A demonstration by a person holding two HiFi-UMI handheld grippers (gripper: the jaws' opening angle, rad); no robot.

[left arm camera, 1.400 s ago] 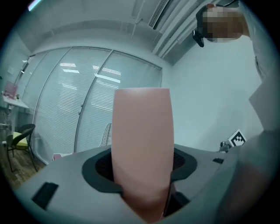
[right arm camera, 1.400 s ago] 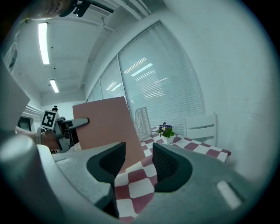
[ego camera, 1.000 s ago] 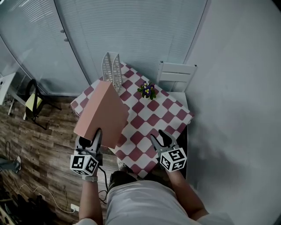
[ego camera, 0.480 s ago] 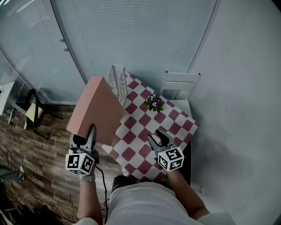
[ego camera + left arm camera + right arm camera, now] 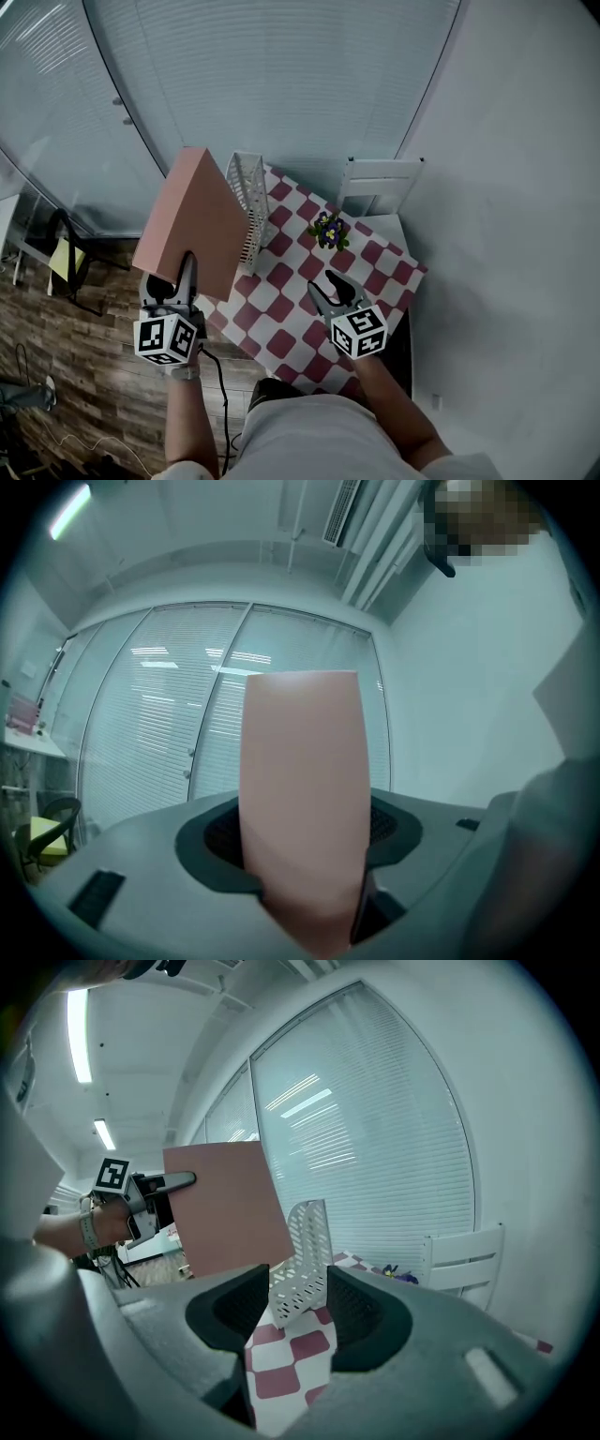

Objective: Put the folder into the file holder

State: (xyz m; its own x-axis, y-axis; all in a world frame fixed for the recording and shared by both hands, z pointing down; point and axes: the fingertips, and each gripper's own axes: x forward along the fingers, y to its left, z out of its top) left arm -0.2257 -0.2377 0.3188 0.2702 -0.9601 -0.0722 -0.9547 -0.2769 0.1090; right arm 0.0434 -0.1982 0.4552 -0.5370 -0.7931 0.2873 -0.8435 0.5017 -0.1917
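Note:
A pink folder point(image 5: 192, 220) is held upright in the air at the left, with my left gripper point(image 5: 173, 286) shut on its lower edge. In the left gripper view the folder point(image 5: 302, 799) fills the gap between the jaws. The folder's top edge is level with the white perforated file holder point(image 5: 246, 200), which stands at the table's far left corner. My right gripper point(image 5: 330, 286) hovers open and empty over the near part of the checkered table point(image 5: 309, 281). The right gripper view shows the file holder point(image 5: 305, 1260) ahead and the folder point(image 5: 230, 1206) to its left.
A small pot of purple and yellow flowers point(image 5: 326, 228) stands mid-table. A white chair point(image 5: 375, 183) sits behind the table by the grey wall. Blinds cover the windows behind. At the left there is wood floor with a dark chair point(image 5: 66, 253).
The left gripper has lifted the folder higher and farther forward, toward the file holder. The head view has shifted, and the right gripper has stayed about where it was.

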